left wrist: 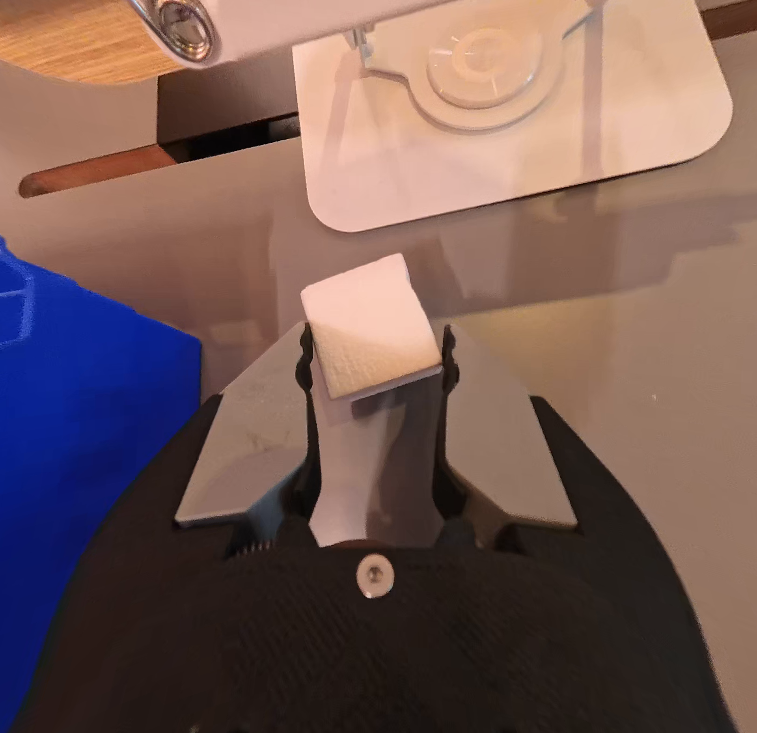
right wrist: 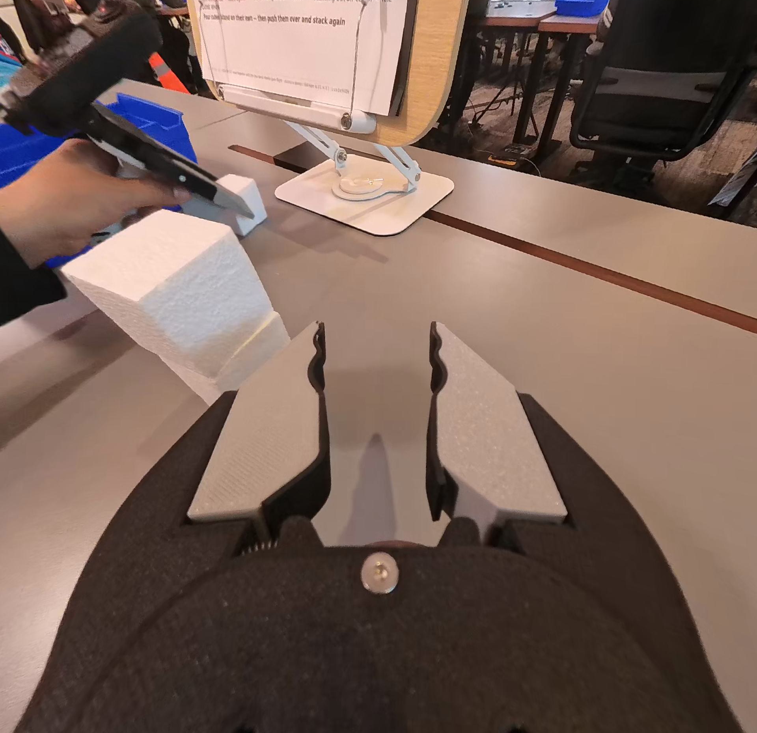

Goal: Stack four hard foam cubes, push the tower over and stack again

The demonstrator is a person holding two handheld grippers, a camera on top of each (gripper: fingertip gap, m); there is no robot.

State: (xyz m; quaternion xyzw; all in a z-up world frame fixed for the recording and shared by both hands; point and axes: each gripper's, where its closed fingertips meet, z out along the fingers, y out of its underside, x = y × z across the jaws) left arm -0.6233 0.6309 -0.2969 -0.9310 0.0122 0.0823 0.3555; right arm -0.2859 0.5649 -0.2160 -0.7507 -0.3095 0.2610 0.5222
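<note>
Foam cubes: three white cubes are seen. One cube (left wrist: 370, 328) lies on the counter (left wrist: 573, 385) between the fingers of the left claw (left wrist: 376, 346); it is also visible in the right wrist view, partly hidden behind that claw (right wrist: 229, 205).
Started stack: a large near cube (right wrist: 172, 279) is set on a lower cube (right wrist: 258, 353), offset, just left of the right claw (right wrist: 377, 344).
Left claw: parted around the far cube; one finger appears to touch it, a slim gap shows at the other, so a firm grip cannot be confirmed.
Right claw: held apart and empty above bare counter.
Fourth cube: not seen in either view.
Progress: judged early; two cubes are apparently stacked, and the third and fourth placements remain, along with the push-over and restacking.
Surroundings: a blue bin (left wrist: 82, 385) stands at the left, a white stand base (left wrist: 512, 119) lies beyond the cube.
</note>
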